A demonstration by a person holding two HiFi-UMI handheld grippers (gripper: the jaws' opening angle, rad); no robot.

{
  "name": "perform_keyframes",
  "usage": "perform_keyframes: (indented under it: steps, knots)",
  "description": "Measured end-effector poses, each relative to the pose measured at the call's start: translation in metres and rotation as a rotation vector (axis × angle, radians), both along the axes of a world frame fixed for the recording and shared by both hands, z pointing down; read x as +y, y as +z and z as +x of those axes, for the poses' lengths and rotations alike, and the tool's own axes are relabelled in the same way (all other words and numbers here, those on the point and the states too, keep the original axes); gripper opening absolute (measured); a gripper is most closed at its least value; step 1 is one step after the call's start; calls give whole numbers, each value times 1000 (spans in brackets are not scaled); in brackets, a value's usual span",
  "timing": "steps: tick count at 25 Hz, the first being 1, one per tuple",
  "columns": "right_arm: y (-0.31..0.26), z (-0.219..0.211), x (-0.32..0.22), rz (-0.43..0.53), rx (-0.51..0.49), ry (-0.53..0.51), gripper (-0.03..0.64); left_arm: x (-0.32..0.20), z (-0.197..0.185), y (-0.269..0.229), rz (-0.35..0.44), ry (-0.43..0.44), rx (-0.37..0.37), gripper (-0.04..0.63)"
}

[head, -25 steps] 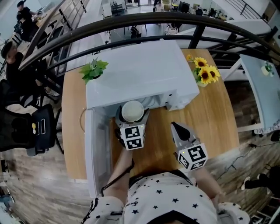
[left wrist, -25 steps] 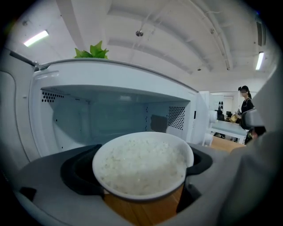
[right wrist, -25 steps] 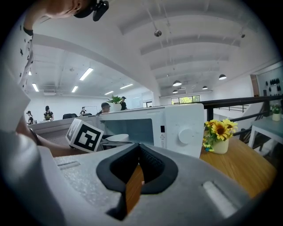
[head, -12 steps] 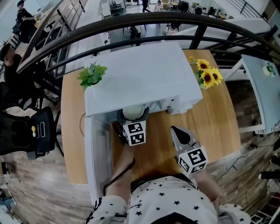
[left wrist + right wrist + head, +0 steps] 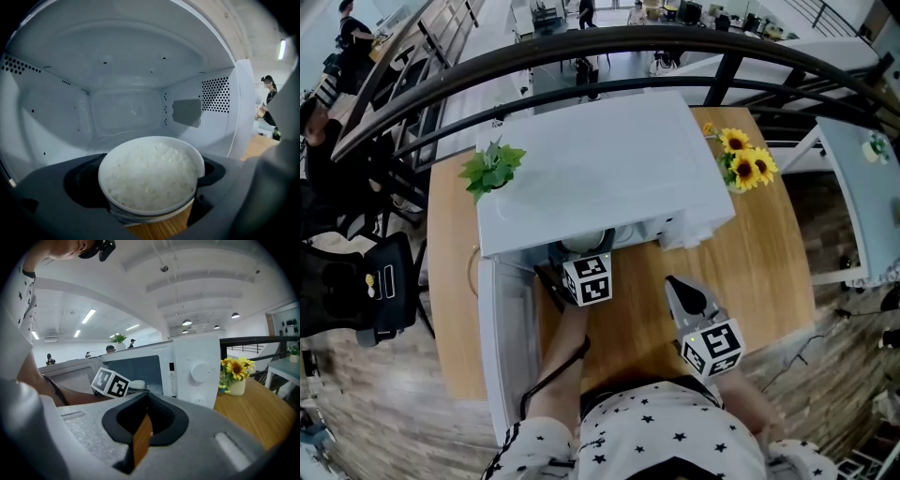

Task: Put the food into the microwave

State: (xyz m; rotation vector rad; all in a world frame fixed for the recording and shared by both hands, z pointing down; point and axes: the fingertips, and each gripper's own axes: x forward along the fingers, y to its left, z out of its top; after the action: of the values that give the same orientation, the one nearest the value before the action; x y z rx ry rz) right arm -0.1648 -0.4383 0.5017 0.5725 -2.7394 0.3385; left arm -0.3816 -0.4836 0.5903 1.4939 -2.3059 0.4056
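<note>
A white bowl of rice (image 5: 149, 174) sits between the dark jaws of my left gripper (image 5: 152, 208), which is shut on it. The bowl is at the mouth of the white microwave (image 5: 600, 164), whose empty cavity (image 5: 126, 110) lies straight ahead. In the head view only the bowl's near rim (image 5: 586, 246) shows under the microwave's top, just ahead of the left gripper (image 5: 581, 261). My right gripper (image 5: 684, 292) hovers over the table to the right, shut on nothing, a thin slit between its jaws (image 5: 142, 430).
The microwave door (image 5: 504, 323) swings open toward me on the left. A vase of sunflowers (image 5: 742, 161) stands right of the microwave and a small green plant (image 5: 495, 167) at its left. The wooden table (image 5: 769, 253) ends near a black railing (image 5: 609, 42).
My left gripper has carried the bowl forward, from in front of the microwave to its opening, so the top now hides most of the bowl. The right gripper has hardly moved.
</note>
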Motion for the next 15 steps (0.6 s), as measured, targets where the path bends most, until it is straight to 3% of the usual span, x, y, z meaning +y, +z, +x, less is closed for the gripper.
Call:
perform_keyframes:
  steps: [5,15]
  knots:
    - [0,2,-1,-1,0,7,6,-1,0,3,-20,-9,-45,523]
    - [0,6,2,4,-5,6,6,-2,-1,5,-20,-23,-61,523]
